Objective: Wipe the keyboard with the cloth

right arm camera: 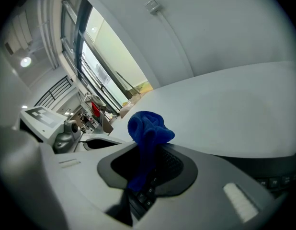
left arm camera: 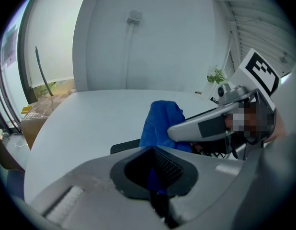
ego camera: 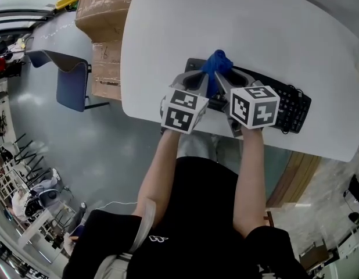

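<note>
White bench (ego camera: 237, 16) fills the top of the head view, grey floor (ego camera: 81, 150) to its left with cardboard boxes (ego camera: 104, 16) and a blue chair (ego camera: 72, 83) against the bench edge. Black keyboard (ego camera: 284, 100) lies near the bench's near edge, angled, right end toward the person. Its left end is under the two grippers. Blue cloth (ego camera: 217, 64) is bunched into a peak over that left end, between both grippers. Left gripper (ego camera: 198, 81) comes in from the near left, marker cube toward the person. In the left gripper view its jaws (left arm camera: 155, 178) are together, with a thin strip of cloth (left arm camera: 160, 121) pinched in the slot, and the rest of the cloth stands up just beyond the tips. Right gripper (ego camera: 223, 81) is just beside the left one, tips nearly meeting at the cloth, and it also shows in the left gripper view (left arm camera: 210, 126), lying across the cloth's right side. In the right gripper view the jaws (right arm camera: 141, 176) are clamped on a hanging fold of cloth (right arm camera: 147, 128), its wad sticking up past the tips. Keyboard keys (right arm camera: 145, 195) show right under the jaws. Left gripper (right arm camera: 66, 135) sits close at that view's left. Cannot tell whether the cloth touches the keys. Person's forearms run down from both grippers.
</note>
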A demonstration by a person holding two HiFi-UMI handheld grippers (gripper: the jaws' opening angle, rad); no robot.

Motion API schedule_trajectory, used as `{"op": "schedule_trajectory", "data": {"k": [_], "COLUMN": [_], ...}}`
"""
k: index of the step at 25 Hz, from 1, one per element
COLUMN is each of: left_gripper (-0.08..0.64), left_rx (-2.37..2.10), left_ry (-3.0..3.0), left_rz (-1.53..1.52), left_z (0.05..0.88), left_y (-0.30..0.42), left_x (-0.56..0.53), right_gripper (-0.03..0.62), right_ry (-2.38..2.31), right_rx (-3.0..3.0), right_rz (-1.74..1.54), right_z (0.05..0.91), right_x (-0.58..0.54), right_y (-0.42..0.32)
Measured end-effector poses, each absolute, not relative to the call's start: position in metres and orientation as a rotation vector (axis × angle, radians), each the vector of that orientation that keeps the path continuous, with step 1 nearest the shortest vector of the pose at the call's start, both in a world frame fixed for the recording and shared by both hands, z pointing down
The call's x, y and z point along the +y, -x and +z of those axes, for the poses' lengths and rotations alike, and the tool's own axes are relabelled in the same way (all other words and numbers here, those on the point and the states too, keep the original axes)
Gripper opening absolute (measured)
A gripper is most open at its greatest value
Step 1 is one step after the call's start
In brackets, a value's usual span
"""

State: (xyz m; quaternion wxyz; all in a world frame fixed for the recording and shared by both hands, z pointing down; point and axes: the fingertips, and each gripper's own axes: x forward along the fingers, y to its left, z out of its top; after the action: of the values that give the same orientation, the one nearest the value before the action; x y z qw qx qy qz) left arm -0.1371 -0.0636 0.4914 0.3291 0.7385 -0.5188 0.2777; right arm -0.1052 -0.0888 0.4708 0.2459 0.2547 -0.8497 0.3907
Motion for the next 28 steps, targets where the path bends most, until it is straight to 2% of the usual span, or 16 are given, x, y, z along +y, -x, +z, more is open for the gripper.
{"op": "schedule_trajectory", "data": {"k": [28], "left_gripper": [-0.002], "left_rx": [-1.311], "left_ry": [-1.973], "left_rz": [0.742], "left_z": [0.491], "left_y": [0.081], "left_x": [-0.077], "right_gripper": [0.092], "right_ry": [-0.73], "right_rx": [-2.309], "right_rz": [1.075], "right_z": [0.475], "right_x": [-0.098], "right_y": [0.049]}}
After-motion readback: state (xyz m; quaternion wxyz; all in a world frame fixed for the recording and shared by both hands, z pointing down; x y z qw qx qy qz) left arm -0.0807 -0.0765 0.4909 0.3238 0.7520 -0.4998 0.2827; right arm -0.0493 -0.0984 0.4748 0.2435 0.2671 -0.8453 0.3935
